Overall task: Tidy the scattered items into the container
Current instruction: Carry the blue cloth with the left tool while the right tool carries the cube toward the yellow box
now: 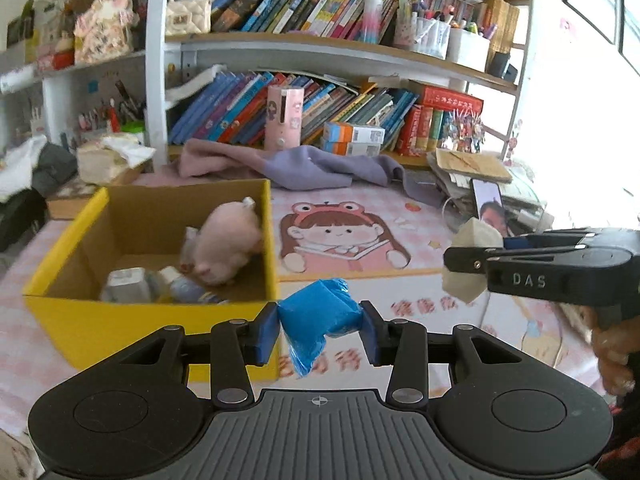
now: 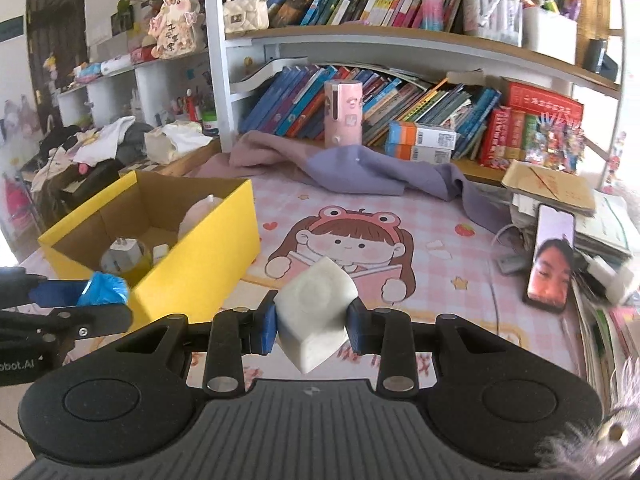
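Both claws loaded, yellow box just ahead.

Left wrist view: your left claw (image 1: 320,322) was clamped on a crumpled blue bag roll (image 1: 316,316), held just beside the near corner of the yellow box (image 1: 72,320); a pink plush (image 1: 230,240) and small bottles (image 1: 132,284) lay inside it. Your right claw (image 1: 472,260) came in from the right, closed on a whitish block (image 1: 476,236).
Right wrist view: that claw (image 2: 310,320) pinched the white block (image 2: 316,304) above the pink cartoon mat on the bench (image 2: 440,248), the box (image 2: 192,272) to its left.
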`<state>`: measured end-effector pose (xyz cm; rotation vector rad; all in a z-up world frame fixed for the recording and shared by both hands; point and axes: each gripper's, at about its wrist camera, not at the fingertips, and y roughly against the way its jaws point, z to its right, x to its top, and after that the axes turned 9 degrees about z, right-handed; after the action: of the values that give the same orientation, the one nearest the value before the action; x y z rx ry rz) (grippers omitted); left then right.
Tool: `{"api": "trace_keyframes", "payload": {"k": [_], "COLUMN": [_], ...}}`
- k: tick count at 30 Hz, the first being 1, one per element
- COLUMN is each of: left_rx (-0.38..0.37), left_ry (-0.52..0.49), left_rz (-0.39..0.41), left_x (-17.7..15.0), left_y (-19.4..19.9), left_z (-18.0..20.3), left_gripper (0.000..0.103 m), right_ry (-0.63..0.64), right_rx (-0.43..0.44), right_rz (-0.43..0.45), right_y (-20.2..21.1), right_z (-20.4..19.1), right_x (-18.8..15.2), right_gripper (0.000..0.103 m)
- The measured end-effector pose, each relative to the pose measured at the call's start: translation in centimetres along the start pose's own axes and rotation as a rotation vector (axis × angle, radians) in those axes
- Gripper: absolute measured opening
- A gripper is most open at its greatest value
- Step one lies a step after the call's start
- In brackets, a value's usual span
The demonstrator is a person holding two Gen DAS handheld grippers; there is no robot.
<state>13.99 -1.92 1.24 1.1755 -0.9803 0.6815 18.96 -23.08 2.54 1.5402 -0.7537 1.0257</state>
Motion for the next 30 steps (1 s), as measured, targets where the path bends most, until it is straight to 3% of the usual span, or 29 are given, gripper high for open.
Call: {"api": "trace_keyframes", "payload": {"k": [10,18,26,30], "left_rx": [-0.050,-0.085,-0.064,-0.014], "left_ry": [-0.008,-0.028,0.018,0.048], "left_rz": [-0.022,-0.066,-0.069,-0.039], "left_x": [-3.0,-4.8,-5.4,-5.2], "left_y": [6.0,9.2,10.9,11.5], "left_z": [-2.7,-3.8,-6.2,-7.9], "left_gripper": [0.040,0.040,0.040,0.040], "right_ry": [0.004,0.005,0.058,0.067], "right_rx": [-0.041,-0.002,0.068,0.075], "right_rz": [-0.010,-0.067,-0.078,-0.089], "right_y": [5.5,8.1,9.0,8.7], "right_z": [-6.5,-11.4,-15.3,-16.5], "right_x": [-3.8,-6.0,-6.7,-6.6], "right_gripper": [0.032,0.032,0.032,0.032]}}
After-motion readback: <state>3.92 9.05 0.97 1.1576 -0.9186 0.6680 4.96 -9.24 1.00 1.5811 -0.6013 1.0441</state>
